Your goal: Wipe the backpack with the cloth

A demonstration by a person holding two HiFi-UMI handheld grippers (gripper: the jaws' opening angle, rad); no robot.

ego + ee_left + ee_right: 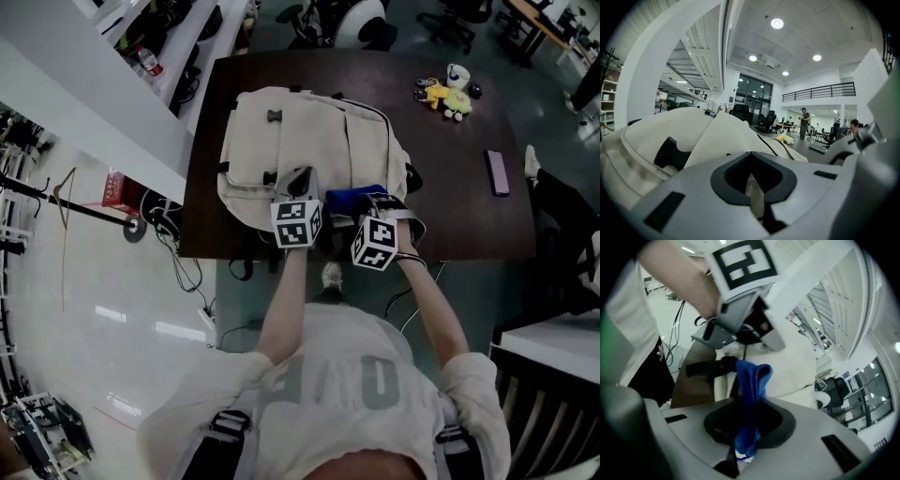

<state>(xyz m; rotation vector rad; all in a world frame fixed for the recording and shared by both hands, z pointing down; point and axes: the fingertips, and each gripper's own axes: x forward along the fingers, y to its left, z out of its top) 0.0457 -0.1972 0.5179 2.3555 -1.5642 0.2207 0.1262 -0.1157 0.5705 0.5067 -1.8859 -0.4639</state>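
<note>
A beige backpack (300, 141) lies flat on the dark table (459, 220), filling its left half. My left gripper (300, 180) rests on the backpack's near edge. In the left gripper view the backpack (670, 131) bulges just ahead, and my left gripper (754, 192) is shut on a strip of its beige fabric. My right gripper (373, 212) sits just to the right, shut on a blue cloth (354, 200). In the right gripper view the folded cloth (752, 378) sticks up out of the right gripper (746, 446), with the left gripper (740, 329) and the backpack (797, 366) close behind it.
A dark phone (498, 172) lies at the table's right side. Small yellow toys and keys (446, 97) sit at the far right corner. Office chairs (361, 21) stand beyond the table, shelving on the left. A person (804, 123) stands far off.
</note>
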